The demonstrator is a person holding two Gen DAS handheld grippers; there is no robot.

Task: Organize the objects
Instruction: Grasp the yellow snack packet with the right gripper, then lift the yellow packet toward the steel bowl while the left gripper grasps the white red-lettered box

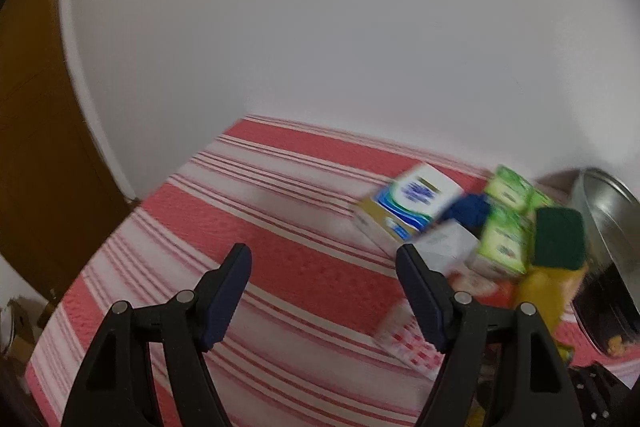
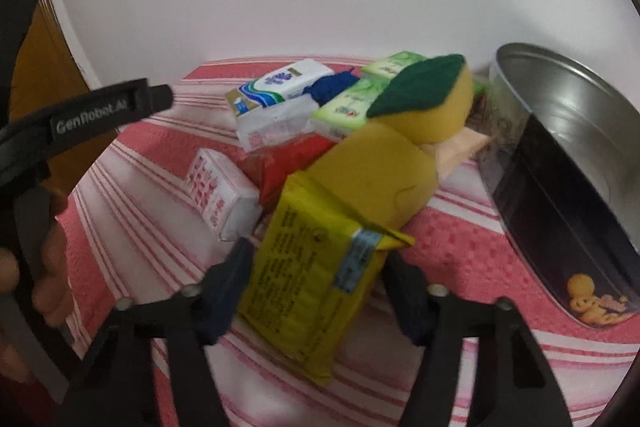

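Note:
A heap of small items lies on the red-and-white striped cloth (image 2: 460,251): a yellow packet (image 2: 316,267), a yellow sponge with a green pad (image 2: 424,95), a white-and-blue tissue pack (image 2: 280,87), green packs (image 2: 348,103), a white box with red print (image 2: 220,191) and a blue knit thing (image 2: 332,83). My right gripper (image 2: 316,267) stands around the yellow packet, fingers on both sides; the view does not show whether they press on it. My left gripper (image 1: 324,267) is open and empty above bare cloth, left of the heap (image 1: 480,227).
An open metal tin (image 2: 568,155) with dark sides stands right of the heap, against the white wall. A brown wooden door (image 1: 36,147) is at the far left. The cloth's left edge drops off near the left gripper.

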